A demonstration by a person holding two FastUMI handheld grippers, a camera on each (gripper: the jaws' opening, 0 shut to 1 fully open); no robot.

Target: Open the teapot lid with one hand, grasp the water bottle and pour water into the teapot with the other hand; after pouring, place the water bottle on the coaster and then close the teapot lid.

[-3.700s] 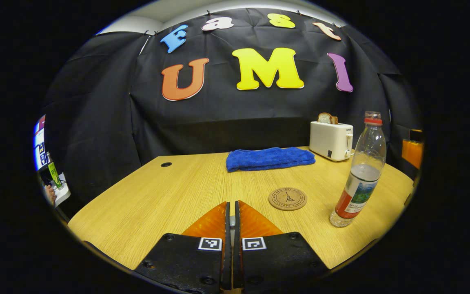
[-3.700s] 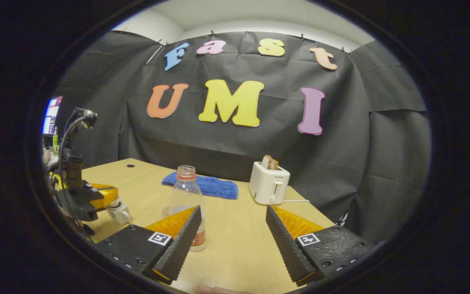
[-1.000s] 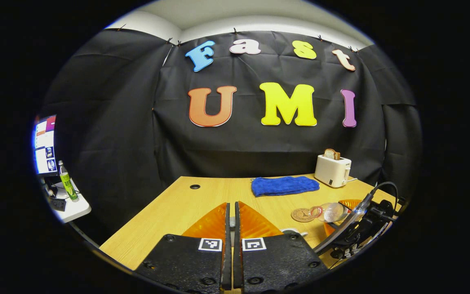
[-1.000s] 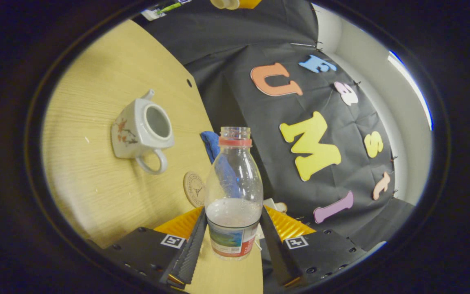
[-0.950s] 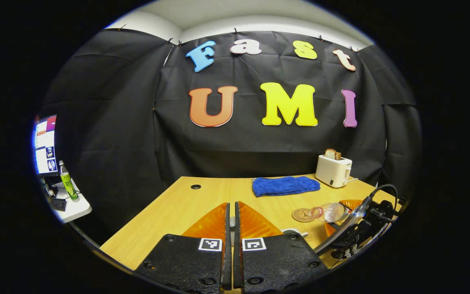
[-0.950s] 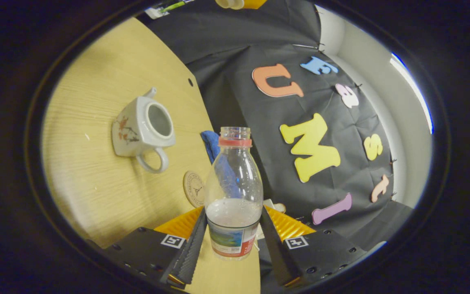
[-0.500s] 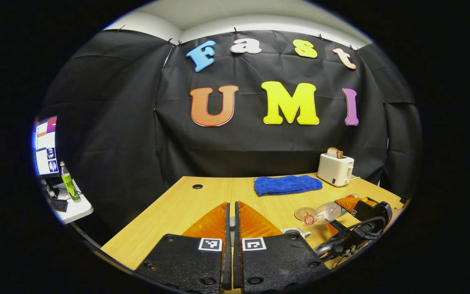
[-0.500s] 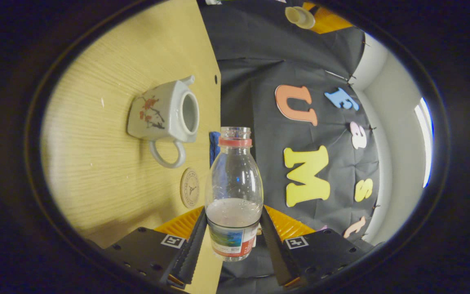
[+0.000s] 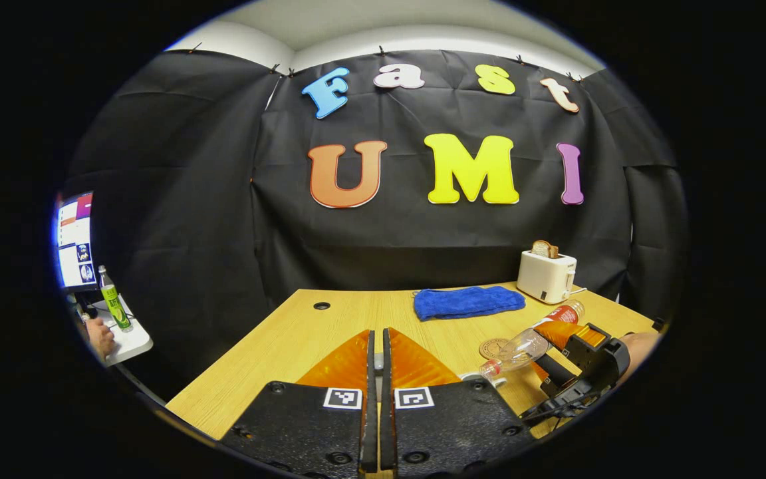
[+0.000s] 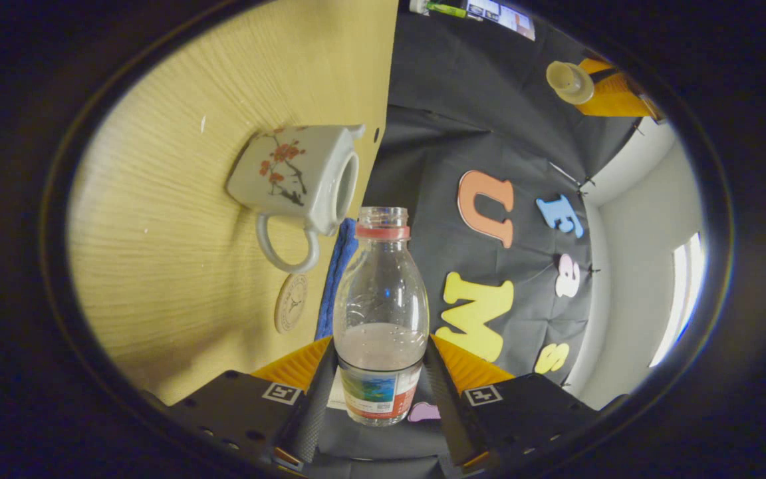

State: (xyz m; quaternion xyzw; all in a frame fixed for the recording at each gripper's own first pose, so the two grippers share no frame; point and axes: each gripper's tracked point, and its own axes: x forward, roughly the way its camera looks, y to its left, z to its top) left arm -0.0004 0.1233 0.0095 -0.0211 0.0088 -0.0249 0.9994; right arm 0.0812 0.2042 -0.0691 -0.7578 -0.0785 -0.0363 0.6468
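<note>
Count, on or over the tabletop (image 9: pixel 303 332): one teapot (image 10: pixel 293 176), lid off. One water bottle (image 10: pixel 381 313), uncapped. One round coaster (image 10: pixel 290 303). One blue towel (image 9: pixel 468 301) near the far edge. One toaster (image 9: pixel 546 276) at the far right corner, one bread slice (image 9: pixel 542 249) in it. One lid (image 10: pixel 568 81), held aloft. Two grippers.

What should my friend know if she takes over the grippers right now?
Right gripper: shut on the uncapped water bottle, tipped toward the teapot. Water is not yet seen leaving the bottle.
Left gripper: shut, held up above the table; in the right gripper view it holds the teapot lid.
The teapot stands open on the table, the coaster empty beside its handle.
Done: lid off, bottle grasped.
Left: pour, set the bottle on the coaster, close the lid.
</note>
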